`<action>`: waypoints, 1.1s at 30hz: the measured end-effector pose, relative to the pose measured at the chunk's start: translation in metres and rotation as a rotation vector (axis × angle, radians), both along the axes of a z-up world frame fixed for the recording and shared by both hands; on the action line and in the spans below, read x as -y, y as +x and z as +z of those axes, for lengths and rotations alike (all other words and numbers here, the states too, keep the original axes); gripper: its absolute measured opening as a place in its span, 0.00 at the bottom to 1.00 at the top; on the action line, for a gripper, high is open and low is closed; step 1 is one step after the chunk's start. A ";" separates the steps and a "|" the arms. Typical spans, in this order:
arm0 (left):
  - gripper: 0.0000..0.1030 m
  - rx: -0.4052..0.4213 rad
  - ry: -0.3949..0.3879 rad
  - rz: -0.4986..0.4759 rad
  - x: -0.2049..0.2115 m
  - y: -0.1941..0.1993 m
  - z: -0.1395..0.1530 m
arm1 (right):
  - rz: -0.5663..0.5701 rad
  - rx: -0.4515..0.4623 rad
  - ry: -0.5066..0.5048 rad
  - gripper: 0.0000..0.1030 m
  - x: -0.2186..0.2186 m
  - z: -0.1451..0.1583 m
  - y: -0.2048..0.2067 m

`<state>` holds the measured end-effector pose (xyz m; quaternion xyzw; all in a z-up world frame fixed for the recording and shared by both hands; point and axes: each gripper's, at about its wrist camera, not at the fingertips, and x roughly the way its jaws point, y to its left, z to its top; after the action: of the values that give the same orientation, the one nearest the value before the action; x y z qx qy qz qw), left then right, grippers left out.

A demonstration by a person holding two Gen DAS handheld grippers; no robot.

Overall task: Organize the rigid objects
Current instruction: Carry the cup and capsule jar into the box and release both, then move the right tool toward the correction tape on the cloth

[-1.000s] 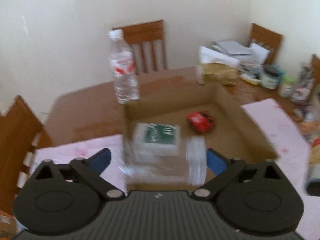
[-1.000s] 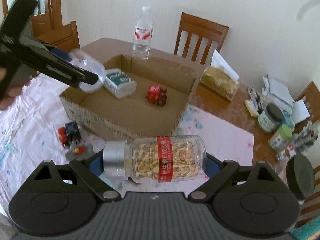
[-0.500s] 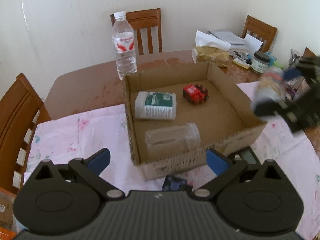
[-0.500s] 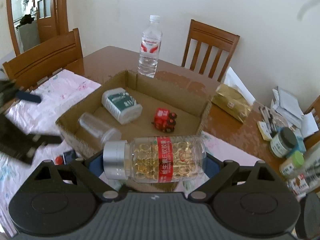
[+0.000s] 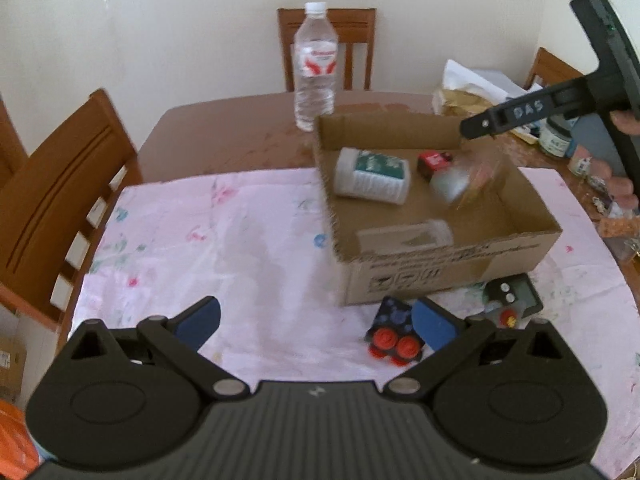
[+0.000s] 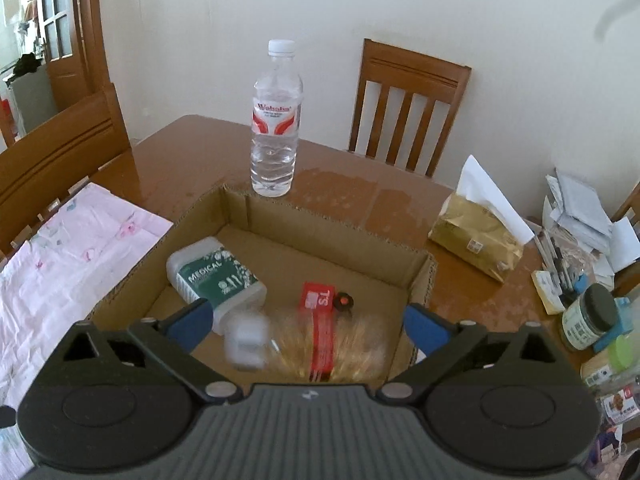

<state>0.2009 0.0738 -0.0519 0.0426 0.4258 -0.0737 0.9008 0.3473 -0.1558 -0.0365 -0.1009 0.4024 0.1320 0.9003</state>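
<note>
On the worktop [image 6: 192, 152], the cardboard box [image 6: 340, 236] holds a blurred capsule jar [image 6: 320, 340], loose between the right gripper [image 6: 306, 320]'s opening fingers. The left gripper [image 5: 316, 322]'s fingers are spread, empty, above the pink cloth [image 5: 240, 240].

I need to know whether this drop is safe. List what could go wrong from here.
1. The capsule jar is blurred between the opening right gripper pads, apparently falling; it may strike the red toy car or the medical bottle in the cardboard box.
2. Lying sideways, it could roll into the clear jar.
3. The left gripper, open, hangs close to the black toy car and could knock it.
</note>
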 end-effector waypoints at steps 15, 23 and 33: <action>0.99 -0.030 0.001 0.045 -0.009 -0.005 -0.009 | -0.039 -0.011 0.015 1.00 0.008 -0.004 -0.066; 0.99 -0.047 -0.012 0.048 -0.002 -0.017 -0.013 | -0.015 -0.055 0.030 1.00 0.014 -0.024 -0.133; 0.99 -0.101 -0.002 0.049 0.014 -0.036 -0.027 | -0.014 -0.176 0.047 1.00 0.022 -0.069 -0.194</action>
<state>0.1653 0.0601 -0.0793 0.0273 0.4716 -0.0542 0.8797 0.1528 -0.1777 -0.1057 -0.0648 0.4775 0.1434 0.8644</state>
